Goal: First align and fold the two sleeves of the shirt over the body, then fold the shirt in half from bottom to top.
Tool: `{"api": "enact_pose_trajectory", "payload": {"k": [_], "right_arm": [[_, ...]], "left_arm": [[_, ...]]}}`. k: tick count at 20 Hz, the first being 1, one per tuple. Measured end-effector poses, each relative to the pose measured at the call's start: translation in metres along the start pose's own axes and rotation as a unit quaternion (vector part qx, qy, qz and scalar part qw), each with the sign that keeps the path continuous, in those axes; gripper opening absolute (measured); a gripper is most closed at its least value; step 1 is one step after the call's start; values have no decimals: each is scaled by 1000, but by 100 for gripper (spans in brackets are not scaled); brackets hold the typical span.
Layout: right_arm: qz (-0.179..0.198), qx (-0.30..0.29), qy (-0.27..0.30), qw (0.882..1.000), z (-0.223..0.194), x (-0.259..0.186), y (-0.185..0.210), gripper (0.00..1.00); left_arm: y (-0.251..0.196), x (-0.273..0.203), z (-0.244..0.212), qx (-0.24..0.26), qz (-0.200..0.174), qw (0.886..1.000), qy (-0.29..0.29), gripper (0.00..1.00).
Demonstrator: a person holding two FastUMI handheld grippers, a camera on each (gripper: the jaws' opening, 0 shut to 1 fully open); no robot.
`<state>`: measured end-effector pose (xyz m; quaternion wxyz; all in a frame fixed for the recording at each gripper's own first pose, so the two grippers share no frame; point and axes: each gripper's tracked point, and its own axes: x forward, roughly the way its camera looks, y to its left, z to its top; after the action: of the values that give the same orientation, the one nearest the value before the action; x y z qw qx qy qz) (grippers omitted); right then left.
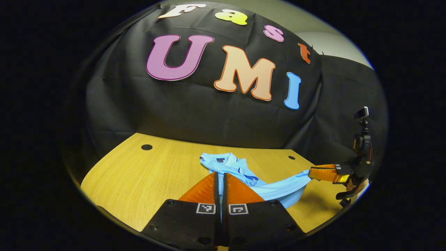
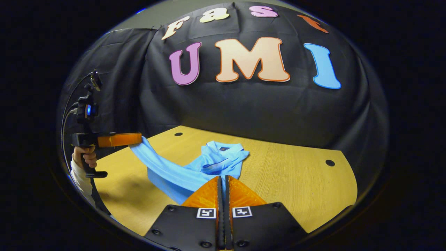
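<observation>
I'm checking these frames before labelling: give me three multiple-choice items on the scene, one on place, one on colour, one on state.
1. Where does the shirt's collar lie?
A. on the table's far part
B. hanging off the near edge
C. on the floor

2. What colour is the shirt?
A. white
B. light blue
C. red

3. How are the grippers' fingers?
A. both wide open
B. one open
C. both closed on cloth

Key: A, the shirt has its collar far across the table. B, light blue. C, left gripper and right gripper pinch fabric.
</observation>
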<state>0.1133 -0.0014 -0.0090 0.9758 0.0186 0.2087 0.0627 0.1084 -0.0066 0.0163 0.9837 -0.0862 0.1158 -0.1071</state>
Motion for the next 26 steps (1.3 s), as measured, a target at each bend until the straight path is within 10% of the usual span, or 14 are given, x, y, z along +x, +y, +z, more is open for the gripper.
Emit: {"api": "enact_pose_trajectory", "payload": {"k": [21,26], "right_arm": [[-112,66,40,991,-2,210,-92,3],[-101,73,14,992,18,200,-86,27]], "left_arm": [[80,203,-34,-15,93,994,58,0],[94,188,-6,11,135,990,30,14]]}}
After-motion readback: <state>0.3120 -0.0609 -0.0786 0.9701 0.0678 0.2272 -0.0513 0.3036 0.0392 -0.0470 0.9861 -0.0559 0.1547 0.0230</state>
